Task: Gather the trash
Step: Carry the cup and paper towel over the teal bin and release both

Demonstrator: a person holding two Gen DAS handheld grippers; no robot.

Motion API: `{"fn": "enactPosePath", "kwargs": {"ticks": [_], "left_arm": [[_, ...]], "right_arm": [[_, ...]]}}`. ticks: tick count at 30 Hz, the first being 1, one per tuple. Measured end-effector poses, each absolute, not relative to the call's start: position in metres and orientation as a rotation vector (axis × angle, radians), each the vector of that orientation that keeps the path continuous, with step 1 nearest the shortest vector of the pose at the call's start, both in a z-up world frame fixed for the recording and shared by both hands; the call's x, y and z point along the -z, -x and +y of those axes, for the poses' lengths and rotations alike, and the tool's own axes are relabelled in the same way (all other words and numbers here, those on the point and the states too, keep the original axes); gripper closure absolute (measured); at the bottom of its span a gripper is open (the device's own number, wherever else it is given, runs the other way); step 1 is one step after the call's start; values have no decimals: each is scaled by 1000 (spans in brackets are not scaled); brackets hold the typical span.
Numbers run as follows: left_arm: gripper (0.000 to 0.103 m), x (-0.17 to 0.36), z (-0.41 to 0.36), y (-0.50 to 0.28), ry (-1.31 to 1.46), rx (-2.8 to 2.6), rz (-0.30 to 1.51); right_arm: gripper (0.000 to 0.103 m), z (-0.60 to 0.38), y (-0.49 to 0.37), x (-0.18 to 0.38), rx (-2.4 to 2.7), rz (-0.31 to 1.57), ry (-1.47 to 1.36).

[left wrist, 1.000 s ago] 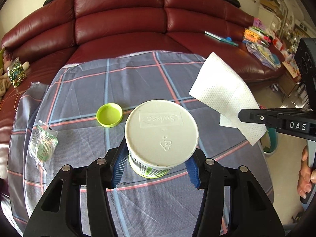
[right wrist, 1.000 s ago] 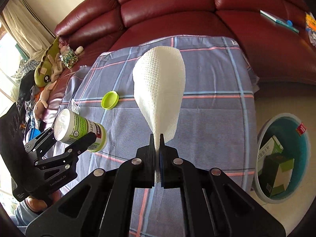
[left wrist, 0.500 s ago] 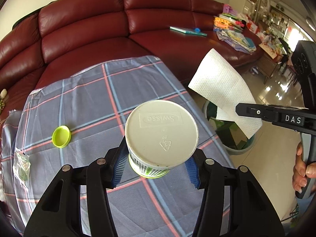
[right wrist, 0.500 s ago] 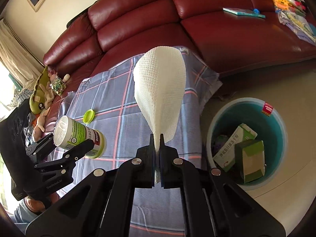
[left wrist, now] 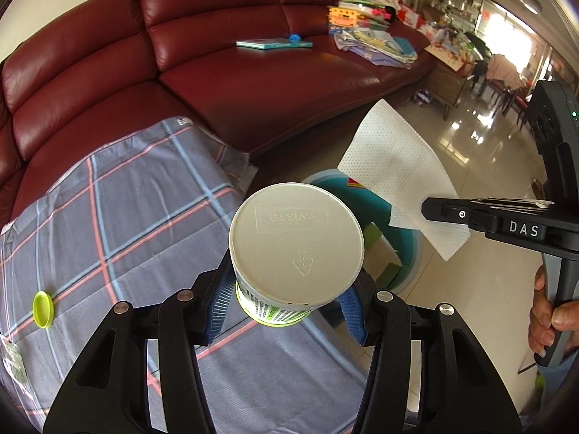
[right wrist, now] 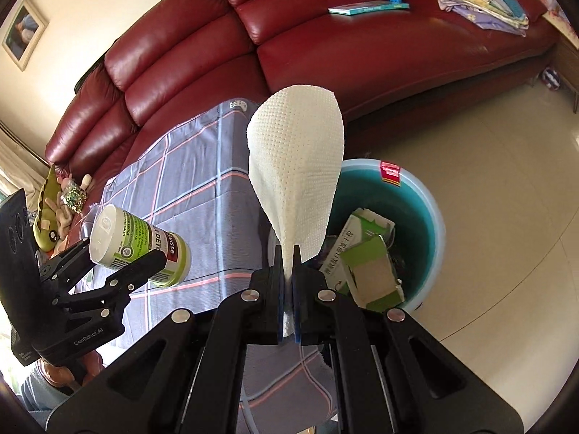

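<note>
Glossy leather sofa [left wrist: 224,83]; dimpled paper towel [right wrist: 296,181]; matt plastic bottle [left wrist: 295,249]; woven plaid cloth [left wrist: 119,217]; polished floor [right wrist: 499,188].

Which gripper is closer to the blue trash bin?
Right. The right gripper, pinching the paper towel, sits beside the bin. The left gripper, holding the bottle, is over the table.

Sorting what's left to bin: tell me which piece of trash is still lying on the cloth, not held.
The green cap lies loose on the checked cloth; the bottle and paper towel are each held in a tool.

Cartons [right wrist: 365,253] in bin [right wrist: 427,195] beside table [right wrist: 202,195]
</note>
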State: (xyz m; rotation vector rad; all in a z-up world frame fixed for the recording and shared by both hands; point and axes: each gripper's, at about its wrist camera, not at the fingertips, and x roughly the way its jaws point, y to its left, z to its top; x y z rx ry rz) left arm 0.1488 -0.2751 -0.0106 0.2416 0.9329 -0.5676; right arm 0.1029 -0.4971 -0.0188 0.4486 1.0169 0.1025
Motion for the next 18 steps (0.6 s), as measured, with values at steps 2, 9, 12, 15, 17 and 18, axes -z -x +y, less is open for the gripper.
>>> {"fn": "enactPosePath", "kwargs": {"ticks": [2, 9, 12, 15, 17, 18], "left_arm": [[49, 15, -289, -151, -251, 588, 941], [49, 37, -325, -160, -266, 632, 978], [49, 49, -336, -166, -273, 642, 1001], [49, 61, -344, -171, -276, 647, 1026], [49, 70, -350, -175, -280, 650, 1044], [49, 74, -351, -177, -283, 651, 1052]], "right_arm": [[99, -504, -102, 24, -95, 1027, -455], [99, -523, -104, 41, -74, 1063, -476], [99, -530, -105, 48, -67, 1074, -488], [99, -536, -108, 56, -59, 1090, -500], [99, -539, -110, 62, -56, 1099, -508], [99, -540, -110, 64, -55, 1104, -510]]}}
